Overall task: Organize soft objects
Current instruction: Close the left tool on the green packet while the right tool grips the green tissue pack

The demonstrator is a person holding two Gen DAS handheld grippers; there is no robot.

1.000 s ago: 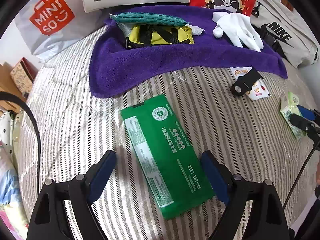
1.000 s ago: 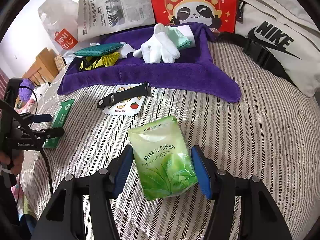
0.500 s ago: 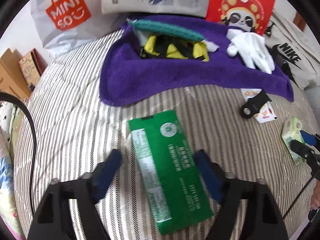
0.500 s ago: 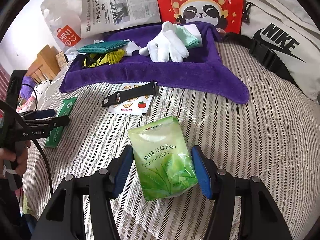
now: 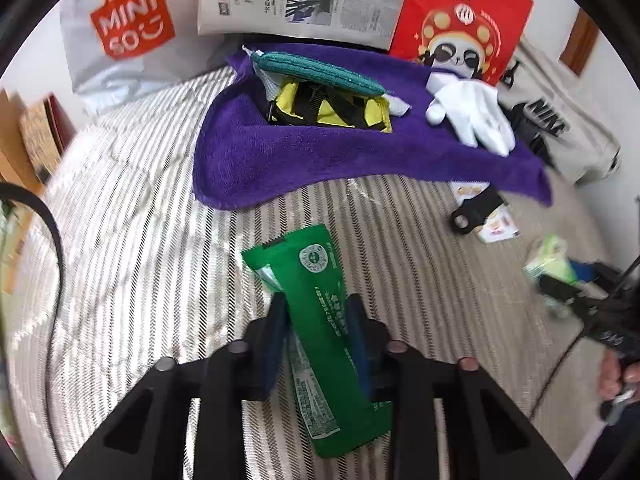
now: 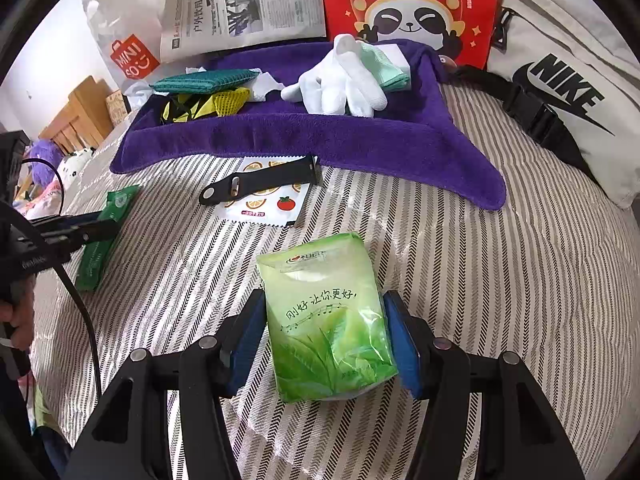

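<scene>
My left gripper [image 5: 318, 326] is shut on a dark green flat packet [image 5: 320, 320], which bends up between the blue pads above the striped bed. My right gripper [image 6: 324, 330] is shut on a light green tissue pack [image 6: 328, 316] that rests on the bed. A purple towel [image 5: 320, 152] lies at the far side of the bed and carries a white glove [image 5: 476, 116], a yellow strap bundle [image 5: 328, 108] and a teal cloth [image 5: 320, 72]. The same towel [image 6: 304, 132] and glove [image 6: 340, 80] show in the right wrist view.
A black watch strap [image 6: 260, 186] lies on a fruit-print sachet [image 6: 272, 204] in front of the towel. A Nike bag [image 6: 560, 92], a red panda bag [image 6: 408, 4], a newspaper [image 6: 244, 4] and a Miniso bag [image 6: 128, 52] line the far side.
My left gripper has closed on the dark green packet, which now buckles up between the pads. My right gripper has held the tissue pack the whole time and shifted slightly.
</scene>
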